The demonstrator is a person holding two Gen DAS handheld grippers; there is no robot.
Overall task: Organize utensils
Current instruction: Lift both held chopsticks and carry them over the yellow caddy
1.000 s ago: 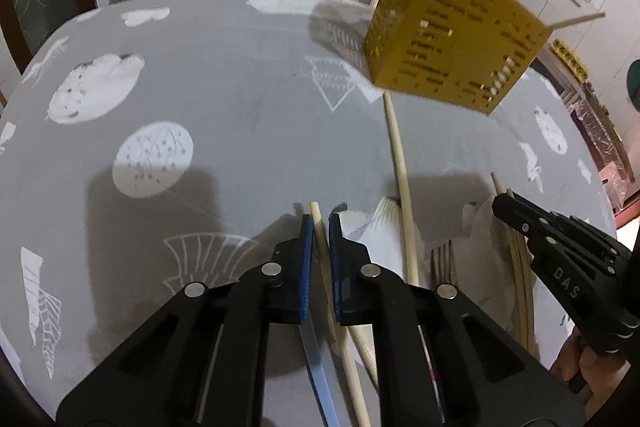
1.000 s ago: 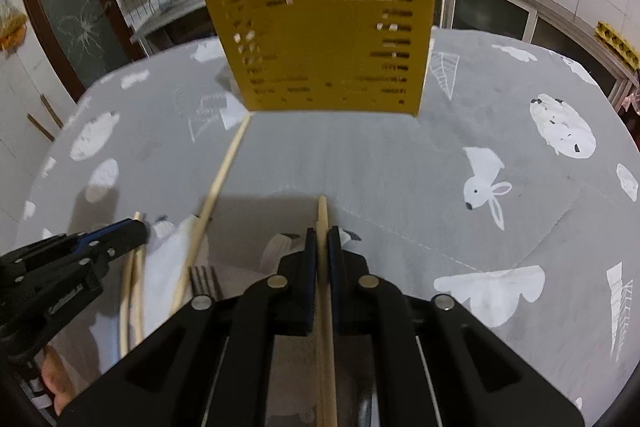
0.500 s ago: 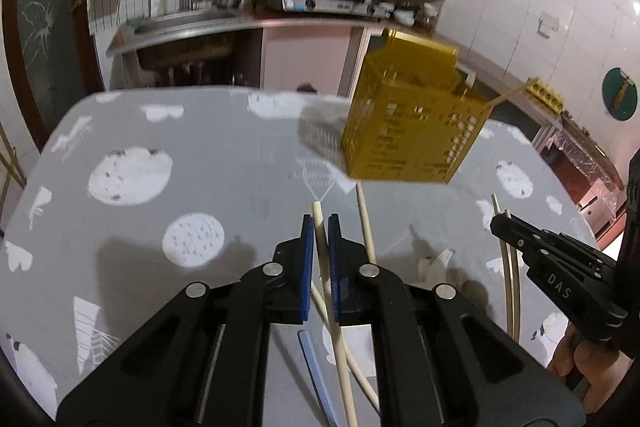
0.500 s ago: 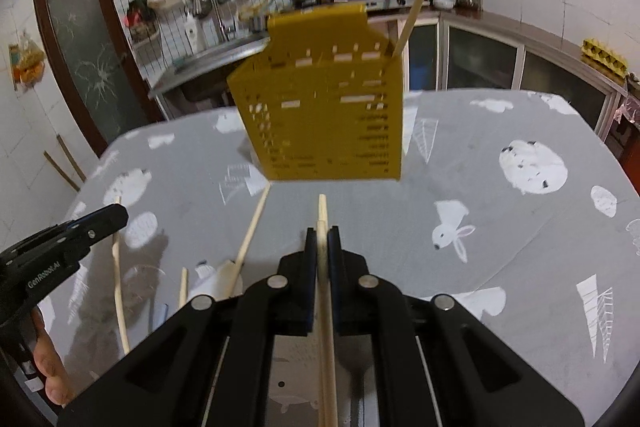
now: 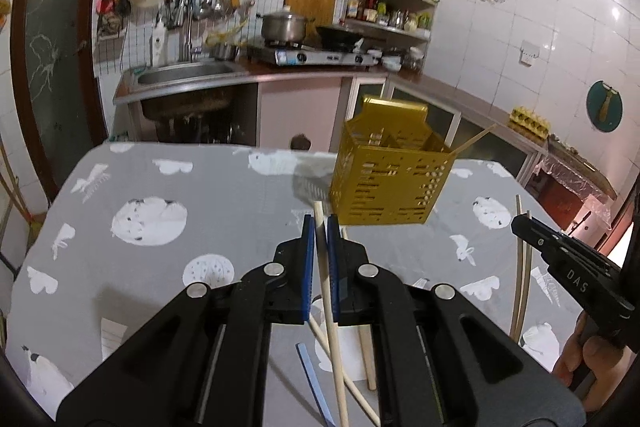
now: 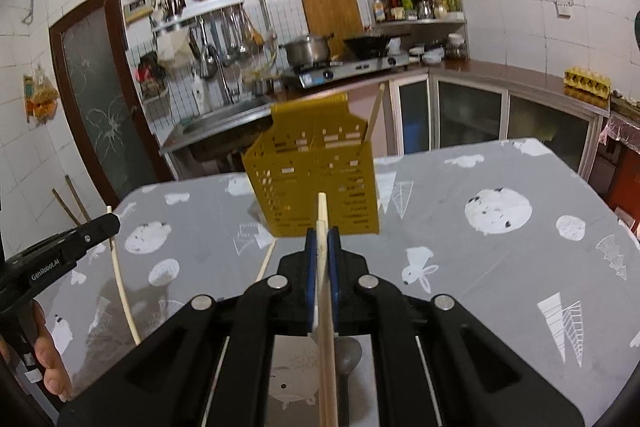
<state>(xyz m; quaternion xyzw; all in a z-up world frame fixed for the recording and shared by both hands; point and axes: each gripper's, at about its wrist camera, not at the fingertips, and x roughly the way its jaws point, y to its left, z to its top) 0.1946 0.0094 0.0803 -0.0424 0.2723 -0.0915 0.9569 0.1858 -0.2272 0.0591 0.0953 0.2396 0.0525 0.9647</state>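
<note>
Item: two chopsticks, lifted for binning. Our left gripper (image 5: 321,223) pinches one chopstick (image 5: 329,295); our right gripper (image 6: 321,237) pinches another chopstick (image 6: 325,291). Both point toward the yellow caddy (image 5: 390,173) at the table's (image 5: 224,195) far side, ready for insertion.

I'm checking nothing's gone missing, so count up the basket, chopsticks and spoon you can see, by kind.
Yellow basket: 1
Wooden chopsticks: 6 (1 in the basket, 1 in left gripper, seemingly 2 in right gripper, 2 on the table)
Spoon: 1
Total: 8
</note>
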